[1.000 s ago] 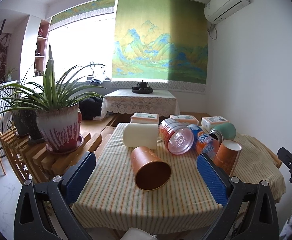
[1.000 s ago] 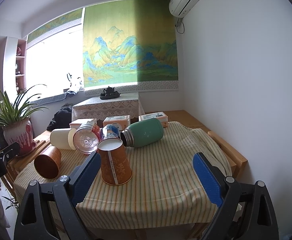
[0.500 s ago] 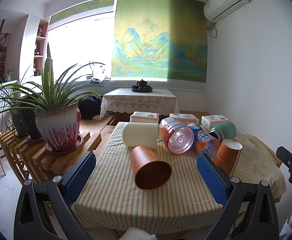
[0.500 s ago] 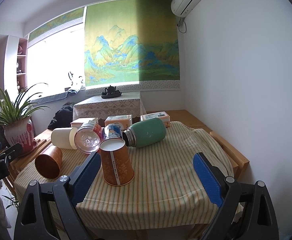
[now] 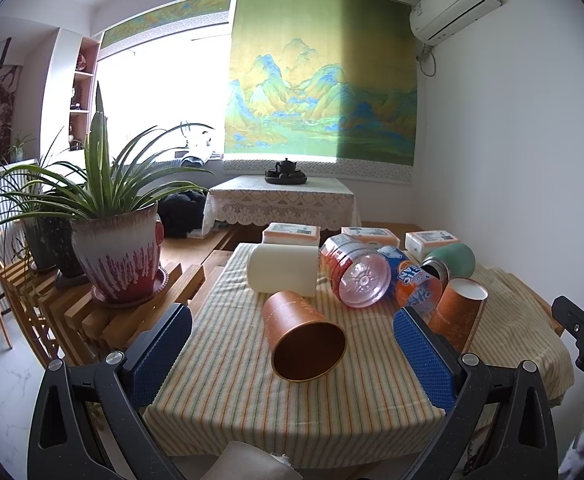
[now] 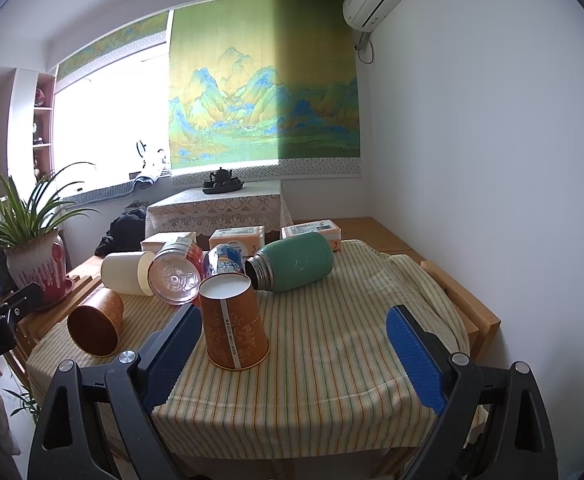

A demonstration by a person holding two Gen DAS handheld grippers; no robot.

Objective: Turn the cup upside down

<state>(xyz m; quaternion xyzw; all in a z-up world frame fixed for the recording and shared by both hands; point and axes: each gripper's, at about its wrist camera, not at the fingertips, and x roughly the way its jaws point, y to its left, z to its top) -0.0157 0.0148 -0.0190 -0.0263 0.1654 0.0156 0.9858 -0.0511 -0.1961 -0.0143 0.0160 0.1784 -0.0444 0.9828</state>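
A brown cup lies on its side on the striped tablecloth, mouth toward me; it also shows in the right wrist view. An orange patterned paper cup stands upside down, white base up; it also shows in the left wrist view. My left gripper is open and empty, its blue pads either side of the brown cup, short of it. My right gripper is open and empty, its left pad next to the orange cup.
Behind the cups lie a cream cylinder, a clear plastic bottle, a Fanta can and a green flask. Three boxes line the far edge. A potted plant stands on a wooden rack at left. A wall is at right.
Both views have shifted only slightly; the grippers stay open and the cups have not moved.
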